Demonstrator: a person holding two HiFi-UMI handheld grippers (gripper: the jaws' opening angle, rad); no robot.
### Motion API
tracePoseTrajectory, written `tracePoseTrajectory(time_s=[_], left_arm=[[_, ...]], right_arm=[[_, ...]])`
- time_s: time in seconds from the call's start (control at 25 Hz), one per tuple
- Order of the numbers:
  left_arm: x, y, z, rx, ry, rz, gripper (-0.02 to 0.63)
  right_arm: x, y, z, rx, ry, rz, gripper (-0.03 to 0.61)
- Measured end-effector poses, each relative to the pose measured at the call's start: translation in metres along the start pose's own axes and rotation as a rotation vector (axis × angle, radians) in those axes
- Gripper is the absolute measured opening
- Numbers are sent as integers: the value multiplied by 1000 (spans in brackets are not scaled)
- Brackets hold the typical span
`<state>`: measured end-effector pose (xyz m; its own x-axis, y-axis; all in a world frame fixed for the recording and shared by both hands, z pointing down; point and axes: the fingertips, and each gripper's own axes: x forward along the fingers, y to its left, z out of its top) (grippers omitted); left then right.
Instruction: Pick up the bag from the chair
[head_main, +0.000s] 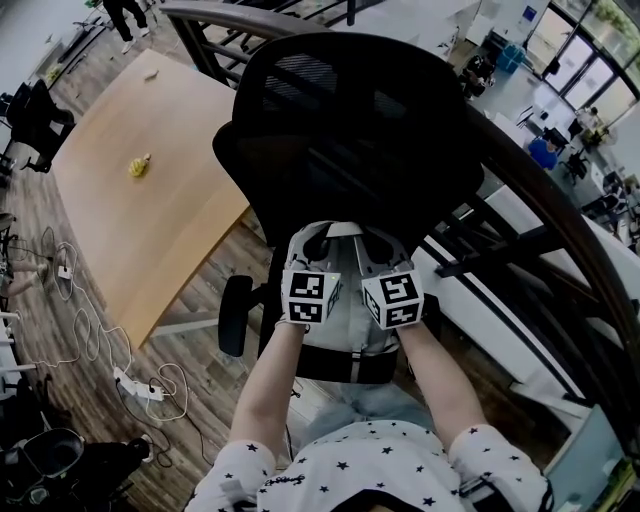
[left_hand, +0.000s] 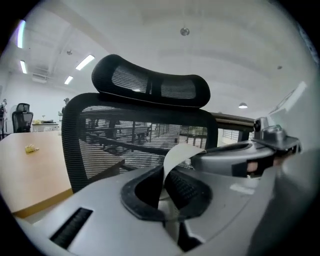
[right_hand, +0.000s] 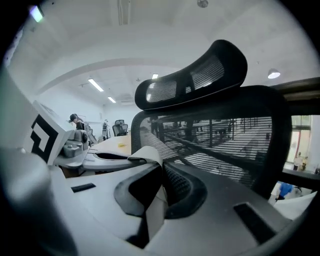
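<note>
The left gripper (left_hand: 164, 192) and right gripper (right_hand: 159, 189) each have jaws clenched on a pale bag strap (left_hand: 176, 154), close before the black mesh chair (head_main: 350, 130) back, wooden surface (head_main: 150, 220) to the left, dark railing (head_main: 540, 185) right.

The left forearm (head_main: 268, 385) and the right forearm (head_main: 440, 385) reach forward side by side. The left gripper (left_hand: 164, 186) and the right gripper (right_hand: 161, 187) are close together. The left jaws are closed on a pale strap (left_hand: 175, 152), the right jaws on a second strap (right_hand: 147, 152).
</note>
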<state>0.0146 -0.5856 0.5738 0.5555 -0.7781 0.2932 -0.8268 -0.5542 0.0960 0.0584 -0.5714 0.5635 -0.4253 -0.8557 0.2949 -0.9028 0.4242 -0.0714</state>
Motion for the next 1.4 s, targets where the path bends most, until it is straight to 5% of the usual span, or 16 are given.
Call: tracePoseTrajectory(time_s=[1.4], left_arm=[[-331, -135, -14, -26, -193, 110, 12]], right_arm=[[-279, 209, -7, -38, -190, 87, -2]])
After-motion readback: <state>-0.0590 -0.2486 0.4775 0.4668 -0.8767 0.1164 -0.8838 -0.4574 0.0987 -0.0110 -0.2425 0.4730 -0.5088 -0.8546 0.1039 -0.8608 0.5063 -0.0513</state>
